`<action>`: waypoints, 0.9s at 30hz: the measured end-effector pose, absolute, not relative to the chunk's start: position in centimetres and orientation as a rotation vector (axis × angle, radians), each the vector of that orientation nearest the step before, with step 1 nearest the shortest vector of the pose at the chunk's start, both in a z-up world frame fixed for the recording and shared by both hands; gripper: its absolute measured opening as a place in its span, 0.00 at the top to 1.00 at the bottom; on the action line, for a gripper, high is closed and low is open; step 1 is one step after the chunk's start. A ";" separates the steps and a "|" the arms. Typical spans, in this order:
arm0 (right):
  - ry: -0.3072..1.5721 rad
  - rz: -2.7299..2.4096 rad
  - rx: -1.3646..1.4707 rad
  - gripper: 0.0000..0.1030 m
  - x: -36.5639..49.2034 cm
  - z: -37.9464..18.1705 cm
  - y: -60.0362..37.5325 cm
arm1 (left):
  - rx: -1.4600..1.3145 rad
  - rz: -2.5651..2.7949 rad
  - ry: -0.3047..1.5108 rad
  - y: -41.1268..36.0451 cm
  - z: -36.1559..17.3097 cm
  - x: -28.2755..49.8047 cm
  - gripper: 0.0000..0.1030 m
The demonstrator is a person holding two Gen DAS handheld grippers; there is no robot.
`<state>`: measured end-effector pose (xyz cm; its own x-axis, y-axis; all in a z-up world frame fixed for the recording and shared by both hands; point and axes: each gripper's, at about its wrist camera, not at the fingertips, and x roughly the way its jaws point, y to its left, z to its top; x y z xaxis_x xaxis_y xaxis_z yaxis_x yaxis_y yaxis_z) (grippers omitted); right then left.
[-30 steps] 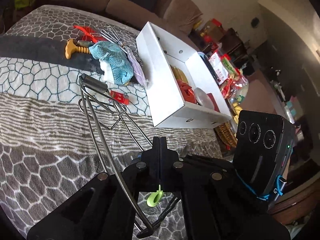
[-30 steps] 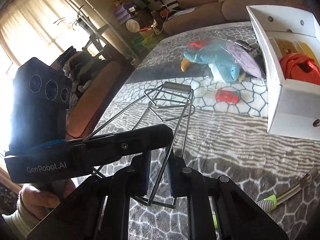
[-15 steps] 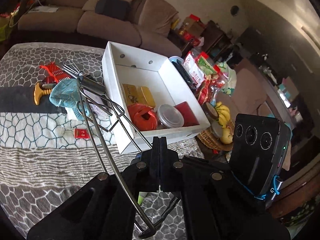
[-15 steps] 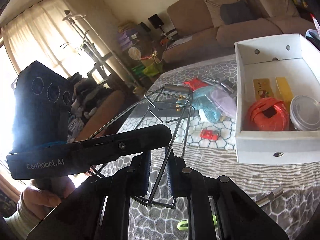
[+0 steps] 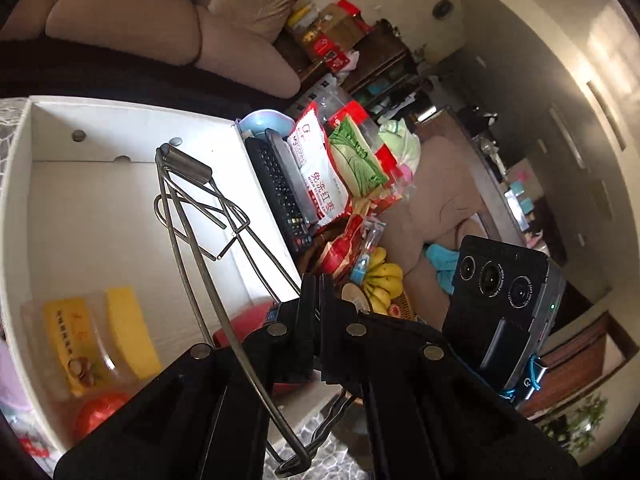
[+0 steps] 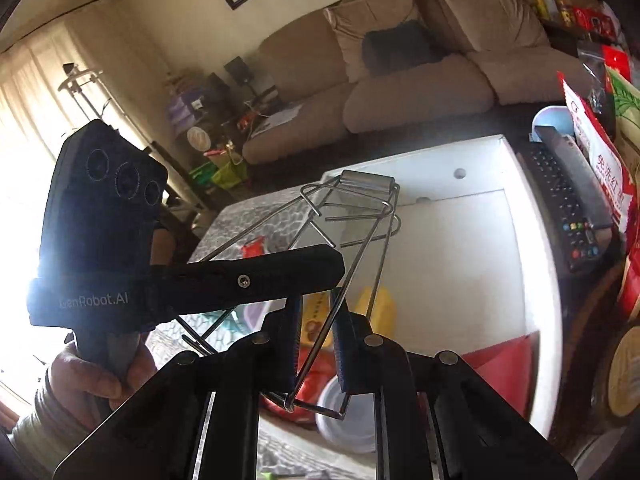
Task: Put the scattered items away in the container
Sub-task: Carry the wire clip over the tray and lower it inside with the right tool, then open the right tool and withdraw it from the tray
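A bent steel wire rack (image 5: pixel 200 216) hangs in the air over the open white cardboard box (image 5: pixel 120 136). My left gripper (image 5: pixel 318 288) is shut on one of its wires. My right gripper (image 6: pixel 316 320) is shut on another wire of the same rack (image 6: pixel 352 200), which reaches forward above the box (image 6: pixel 472 240). Inside the box lie a yellow snack packet (image 5: pixel 76 340), a yellow block (image 5: pixel 128 328), an orange-red bundle (image 5: pixel 100 412) and a red lid (image 6: pixel 504 372); a clear round tub (image 6: pixel 348 412) shows in the right wrist view.
Right of the box lie a black remote (image 5: pixel 280 196), snack bags (image 5: pixel 320 168) and bananas (image 5: pixel 382 276). A beige sofa (image 6: pixel 420 76) stands behind. A red item (image 6: pixel 252 246) lies on the patterned cloth left of the box.
Both grippers have carried the wire rack forward and to the right, from above the patterned cloth to above the inside of the white box. Both stay shut on it.
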<state>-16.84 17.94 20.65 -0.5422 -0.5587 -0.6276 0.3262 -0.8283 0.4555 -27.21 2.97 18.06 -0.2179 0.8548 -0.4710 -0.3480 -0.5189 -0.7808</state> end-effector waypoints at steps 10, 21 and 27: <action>-0.208 -2.427 1.391 0.87 -28.4 14.6 21.9 | -1.300 1.720 -0.879 6.6 8.7 -37.3 0.99; 0.225 -2.486 1.564 0.91 -32.1 9.5 19.3 | -1.686 1.771 -0.992 5.6 1.9 -39.9 0.01; 0.397 -2.498 1.568 0.91 -31.9 8.4 17.8 | -1.826 1.841 -0.930 4.2 2.0 -39.6 0.00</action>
